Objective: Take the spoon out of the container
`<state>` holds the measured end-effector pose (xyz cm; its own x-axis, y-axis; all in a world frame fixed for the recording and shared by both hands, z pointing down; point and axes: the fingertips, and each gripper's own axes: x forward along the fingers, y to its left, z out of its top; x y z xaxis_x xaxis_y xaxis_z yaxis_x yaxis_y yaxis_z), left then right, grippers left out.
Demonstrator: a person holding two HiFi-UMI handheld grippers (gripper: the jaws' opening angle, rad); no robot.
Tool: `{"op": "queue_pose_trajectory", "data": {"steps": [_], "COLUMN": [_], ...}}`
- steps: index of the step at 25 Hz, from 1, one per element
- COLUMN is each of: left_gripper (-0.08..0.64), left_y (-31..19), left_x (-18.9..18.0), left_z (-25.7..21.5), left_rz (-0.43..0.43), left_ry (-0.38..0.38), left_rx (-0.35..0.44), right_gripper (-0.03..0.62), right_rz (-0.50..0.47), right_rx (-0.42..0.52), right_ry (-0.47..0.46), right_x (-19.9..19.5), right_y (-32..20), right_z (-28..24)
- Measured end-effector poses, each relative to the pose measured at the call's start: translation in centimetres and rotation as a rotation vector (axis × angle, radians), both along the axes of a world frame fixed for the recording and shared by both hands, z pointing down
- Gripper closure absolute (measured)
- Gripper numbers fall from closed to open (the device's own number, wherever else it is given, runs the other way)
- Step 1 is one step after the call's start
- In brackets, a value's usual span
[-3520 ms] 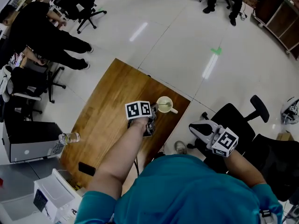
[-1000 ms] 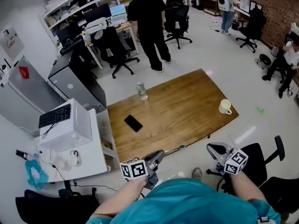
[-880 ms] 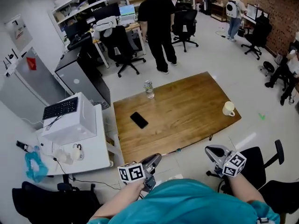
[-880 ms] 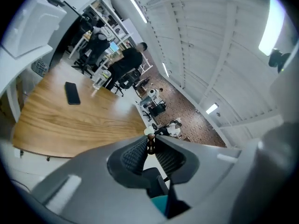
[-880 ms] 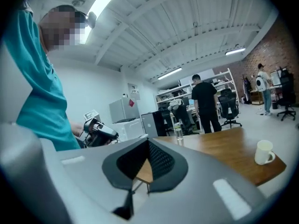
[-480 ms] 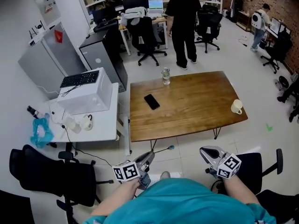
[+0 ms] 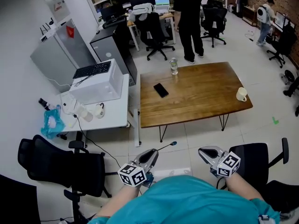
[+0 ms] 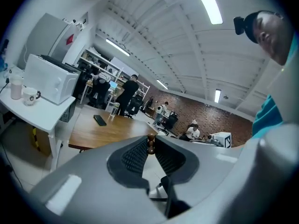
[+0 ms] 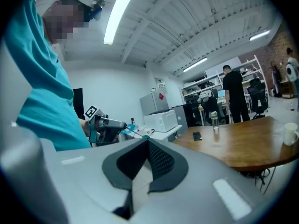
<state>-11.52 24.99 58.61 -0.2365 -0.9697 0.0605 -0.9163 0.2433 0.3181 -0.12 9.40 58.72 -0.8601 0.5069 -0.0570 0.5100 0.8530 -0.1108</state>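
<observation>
While the left gripper (image 7: 152, 153) is pinching the spoon (image 7: 165, 146) by its handle end, jaws nearly together on it, the spoon is sticking out roughly level over the floor, well apart from the cup (image 7: 241, 94) on the table (image 7: 196, 107). Meanwhile the right gripper (image 7: 202, 151) is carrying nothing, jaws together. Judging: spoon is looking thin, light, stiff, probably slick; an end grip is leaving the long free end liable to swing.

Tiled floor (image 7: 201, 134) open up to the wooden table (image 7: 201, 99), its middle bare, phone (image 7: 160, 90) and bottle (image 7: 174, 66) far left, mug (image 7: 241, 94) right end; white desk (image 7: 112, 118) just beside, left chair (image 7: 60, 164) and right chair (image 7: 259, 155) flanking.
</observation>
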Motion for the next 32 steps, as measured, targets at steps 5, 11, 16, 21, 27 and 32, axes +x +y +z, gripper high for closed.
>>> {"op": "queue_pose_trajectory", "data": {"steps": [5, 11, 16, 21, 27, 32], "left_gripper": [0.509, 0.509, 0.509, 0.509, 0.509, 0.509], "left_y": [8.8, 17.1, 19.7, 20.0, 19.3, 19.3], "left_x": [-2.1, -6.7, -8.0, -6.7, -5.1, -5.0], "left_z": [-0.2, 0.0, 1.0, 0.6, -0.3, -0.6], "left_rz": [-0.042, -0.075, -0.073, -0.067, -0.066, -0.065], "left_ry": [-0.142, -0.21, -0.172, -0.179, -0.19, -0.195], "left_rx": [0.029, 0.045, 0.057, 0.055, 0.063, 0.067], "right_gripper": [0.591, 0.591, 0.592, 0.592, 0.592, 0.592], "right_rz": [-0.02, -0.073, -0.074, -0.069, -0.08, -0.091], "right_rx": [0.03, -0.018, -0.054, -0.023, -0.01, 0.01], "right_ry": [0.011, 0.057, 0.041, 0.041, 0.025, 0.025], "right_x": [-2.8, -8.9, -11.0, -9.7, -8.1, -8.0], "right_y": [8.0, 16.7, 19.6, 19.7, 18.8, 19.0], "right_z": [0.6, 1.4, 1.2, 1.5, 0.8, 0.8]}}
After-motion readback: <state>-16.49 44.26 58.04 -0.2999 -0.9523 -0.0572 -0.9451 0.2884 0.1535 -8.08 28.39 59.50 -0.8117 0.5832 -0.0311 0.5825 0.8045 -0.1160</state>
